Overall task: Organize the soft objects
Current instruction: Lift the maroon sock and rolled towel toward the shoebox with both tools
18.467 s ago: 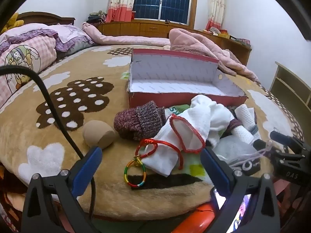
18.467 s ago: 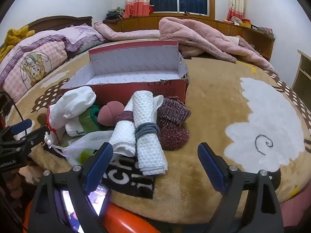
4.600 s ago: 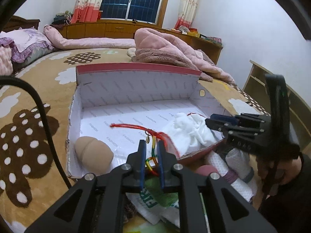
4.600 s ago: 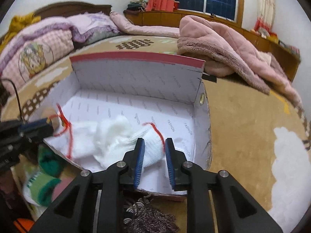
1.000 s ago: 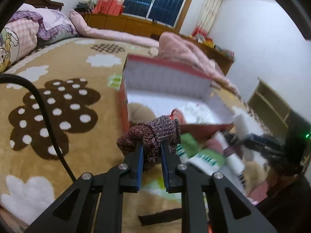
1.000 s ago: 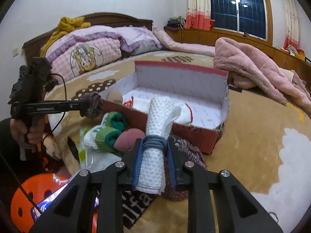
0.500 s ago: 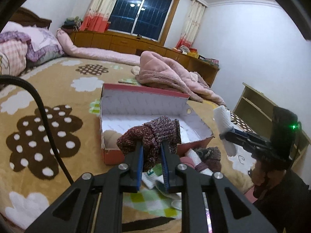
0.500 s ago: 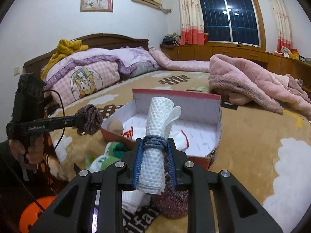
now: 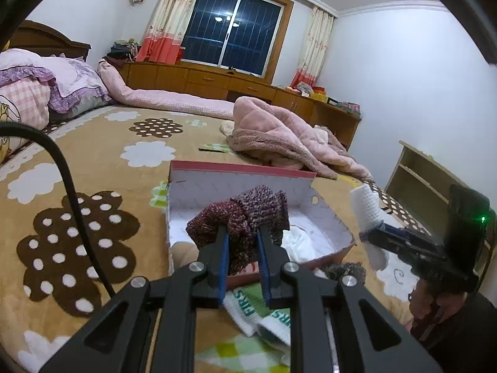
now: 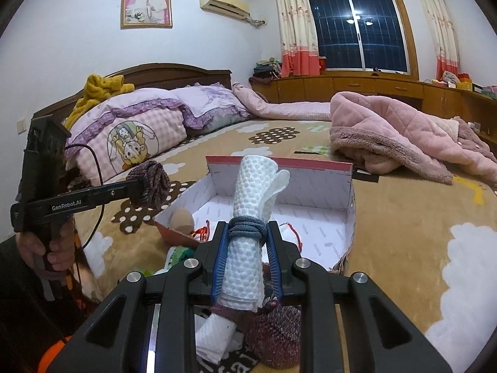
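Left tongs (image 9: pixel 242 248) clamp a knit sock (image 9: pixel 239 214), right tongs (image 10: pixel 247 248) a towel roll (image 10: pixel 251 214), both ahead of the half-filled box (image 10: pixel 348 214); more socks (image 9: pixel 264 310) lie below the tongs.

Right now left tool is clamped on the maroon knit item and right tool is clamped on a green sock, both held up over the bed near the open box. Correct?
Not quite: the right tool is clamped on a white rolled towel tied with a grey band, not a green sock; the right wrist view shows it. The left tool does hold the maroon knit item, both up over the bed near the open box.
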`<state>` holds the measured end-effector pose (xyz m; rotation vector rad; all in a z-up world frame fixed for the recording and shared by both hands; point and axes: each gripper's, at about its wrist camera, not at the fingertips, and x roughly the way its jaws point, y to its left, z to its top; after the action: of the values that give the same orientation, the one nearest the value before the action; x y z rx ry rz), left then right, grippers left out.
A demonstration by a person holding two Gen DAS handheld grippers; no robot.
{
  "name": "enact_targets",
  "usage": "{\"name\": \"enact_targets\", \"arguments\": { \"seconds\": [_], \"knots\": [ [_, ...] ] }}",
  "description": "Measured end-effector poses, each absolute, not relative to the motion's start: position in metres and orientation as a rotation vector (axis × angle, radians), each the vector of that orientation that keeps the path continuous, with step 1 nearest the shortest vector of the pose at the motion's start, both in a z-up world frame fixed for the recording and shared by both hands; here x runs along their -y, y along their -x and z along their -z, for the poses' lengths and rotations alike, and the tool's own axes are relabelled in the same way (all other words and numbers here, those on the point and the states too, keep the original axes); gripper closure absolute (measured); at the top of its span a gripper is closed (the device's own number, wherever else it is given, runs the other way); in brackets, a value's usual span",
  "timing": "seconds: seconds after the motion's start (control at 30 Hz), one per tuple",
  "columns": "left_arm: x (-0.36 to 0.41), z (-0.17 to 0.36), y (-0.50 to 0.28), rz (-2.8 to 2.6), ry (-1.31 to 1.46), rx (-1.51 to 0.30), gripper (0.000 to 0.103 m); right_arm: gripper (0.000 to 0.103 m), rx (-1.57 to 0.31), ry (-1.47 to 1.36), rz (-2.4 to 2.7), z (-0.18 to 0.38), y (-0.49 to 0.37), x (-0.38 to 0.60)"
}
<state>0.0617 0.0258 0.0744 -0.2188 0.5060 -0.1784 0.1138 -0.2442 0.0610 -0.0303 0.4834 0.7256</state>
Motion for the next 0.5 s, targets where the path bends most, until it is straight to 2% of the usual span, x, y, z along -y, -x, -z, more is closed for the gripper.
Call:
{"name": "enact_targets", "arguments": {
  "seconds": [0.5],
  "knots": [
    [-0.019, -0.069, -0.079, 0.21, 0.162, -0.467, 0.086, 0.078, -0.534, -0.108, -0.7, -0.059, -0.149, 0.241]
  ]
}}
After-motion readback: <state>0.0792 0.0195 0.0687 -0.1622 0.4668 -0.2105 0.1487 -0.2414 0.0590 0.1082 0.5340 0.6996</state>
